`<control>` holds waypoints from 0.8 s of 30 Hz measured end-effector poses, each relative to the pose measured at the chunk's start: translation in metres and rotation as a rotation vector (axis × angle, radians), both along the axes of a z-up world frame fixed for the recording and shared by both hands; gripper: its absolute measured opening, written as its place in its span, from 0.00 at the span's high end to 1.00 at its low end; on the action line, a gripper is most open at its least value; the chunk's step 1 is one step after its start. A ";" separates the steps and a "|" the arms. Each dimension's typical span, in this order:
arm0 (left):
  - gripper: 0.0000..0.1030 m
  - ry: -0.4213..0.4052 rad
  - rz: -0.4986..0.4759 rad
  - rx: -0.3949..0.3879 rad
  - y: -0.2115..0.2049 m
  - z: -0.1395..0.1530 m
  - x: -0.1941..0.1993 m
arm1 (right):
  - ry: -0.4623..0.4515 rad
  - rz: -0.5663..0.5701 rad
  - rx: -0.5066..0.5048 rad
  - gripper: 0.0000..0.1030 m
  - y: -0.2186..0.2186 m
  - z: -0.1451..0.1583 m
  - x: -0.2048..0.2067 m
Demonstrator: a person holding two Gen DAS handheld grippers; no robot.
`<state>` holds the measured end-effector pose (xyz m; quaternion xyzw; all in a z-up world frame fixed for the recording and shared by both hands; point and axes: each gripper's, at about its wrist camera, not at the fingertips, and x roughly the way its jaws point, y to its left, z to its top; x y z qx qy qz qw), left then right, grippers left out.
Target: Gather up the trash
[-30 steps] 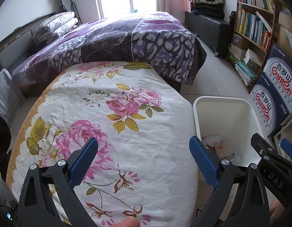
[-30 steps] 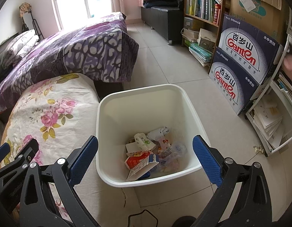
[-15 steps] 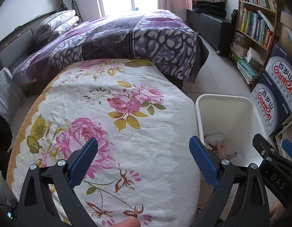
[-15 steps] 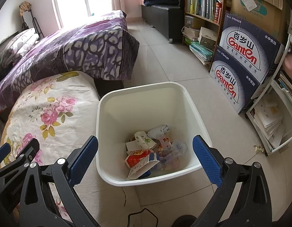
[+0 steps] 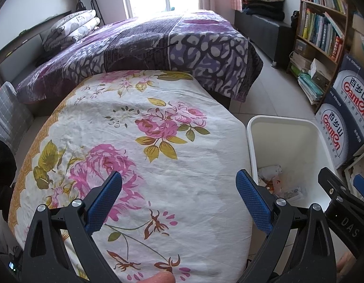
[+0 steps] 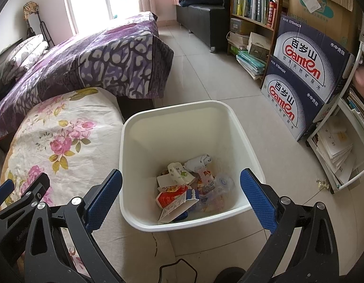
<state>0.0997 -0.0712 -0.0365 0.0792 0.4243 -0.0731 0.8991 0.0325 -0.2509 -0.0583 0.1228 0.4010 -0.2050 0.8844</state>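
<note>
The bin (image 6: 182,122) stands on the floor (image 6: 205,75) right of the table (image 5: 134,141), trash (image 6: 189,186) inside it.

White bin (image 6: 182,122) stands on tiled floor (image 6: 217,80).

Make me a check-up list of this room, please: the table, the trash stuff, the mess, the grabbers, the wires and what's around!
Surface: flowered cloth covers it; nothing lies on the part in view.
Job's things: white bin stands on the floor beside the cloth, holding cartons, wrappers and crumpled paper.
Clutter: a small crumpled scrap lies on the floor by the white rack.
Grippers: left hand-held gripper open and empty, over the cloth; right hand-held gripper open and empty, above the bin.
Cables: a thin black cable loops on the floor below the bin.
Surroundings: purple bed, bookshelf, two stacked water boxes.
</note>
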 end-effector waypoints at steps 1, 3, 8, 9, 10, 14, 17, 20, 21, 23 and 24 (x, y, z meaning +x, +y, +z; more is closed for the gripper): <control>0.09 0.000 0.000 0.000 0.000 0.000 0.000 | -0.001 0.000 -0.001 0.07 0.000 0.000 0.001; 0.09 -0.001 0.000 0.001 0.000 0.000 0.000 | -0.001 -0.001 -0.001 0.07 0.000 0.000 0.001; 0.09 -0.001 0.000 0.001 0.000 0.000 0.000 | 0.000 0.001 -0.002 0.07 0.000 0.000 0.001; 0.09 -0.003 0.001 0.001 0.000 0.000 0.000 | 0.001 0.001 -0.001 0.07 0.000 0.000 0.001; 0.09 -0.006 0.004 0.001 0.001 0.001 0.000 | 0.001 0.001 -0.001 0.07 0.000 0.000 0.001; 0.09 -0.028 0.001 -0.013 0.002 0.003 0.000 | 0.002 -0.001 0.002 0.07 0.000 0.000 0.001; 0.09 -0.057 -0.009 -0.014 0.001 0.007 -0.003 | 0.001 -0.002 0.000 0.07 0.001 -0.002 -0.001; 0.10 -0.064 -0.017 -0.018 0.000 0.009 -0.003 | 0.001 -0.001 0.000 0.07 0.001 -0.002 -0.001; 0.10 -0.064 -0.020 -0.017 0.000 0.009 -0.003 | 0.001 -0.001 0.000 0.07 0.000 -0.001 0.001; 0.10 -0.062 -0.020 -0.020 -0.001 0.009 -0.004 | 0.002 -0.001 0.001 0.07 0.000 -0.001 0.001; 0.10 -0.060 -0.022 -0.023 -0.001 0.009 -0.004 | 0.000 -0.002 0.002 0.07 0.000 -0.002 0.000</control>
